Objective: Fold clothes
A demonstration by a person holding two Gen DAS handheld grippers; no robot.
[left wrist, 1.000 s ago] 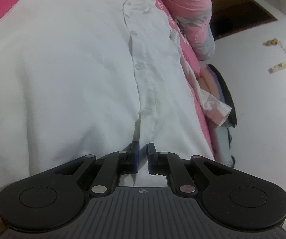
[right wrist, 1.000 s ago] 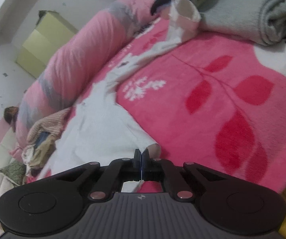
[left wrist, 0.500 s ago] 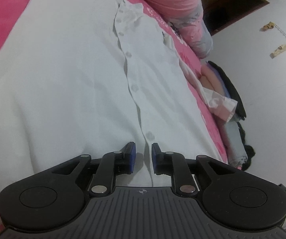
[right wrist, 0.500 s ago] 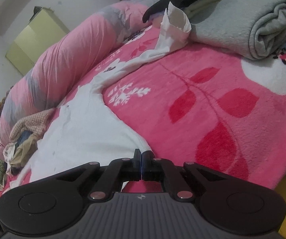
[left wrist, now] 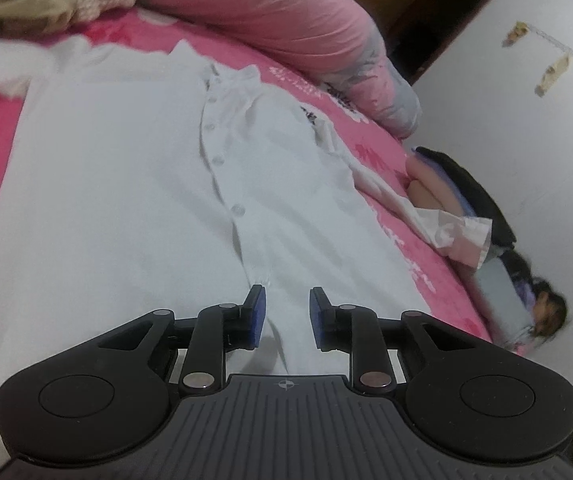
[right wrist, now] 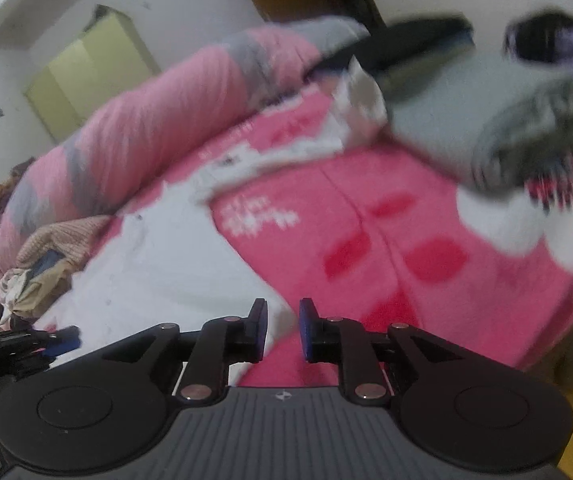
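Both the left gripper [left wrist: 284, 312] and right gripper [right wrist: 282, 328] hover with fingers apart (gripping nothing) over the white shirt [left wrist: 126, 200] spread flat along the pink blanket's [right wrist: 426, 248] edge.

White buttoned shirt [left wrist: 134, 184] lies flat, front up, on the bed, collar toward 12 o'clock, sleeve toward 3.

Parted left gripper [left wrist: 285, 312] over white shirt [left wrist: 126, 200]
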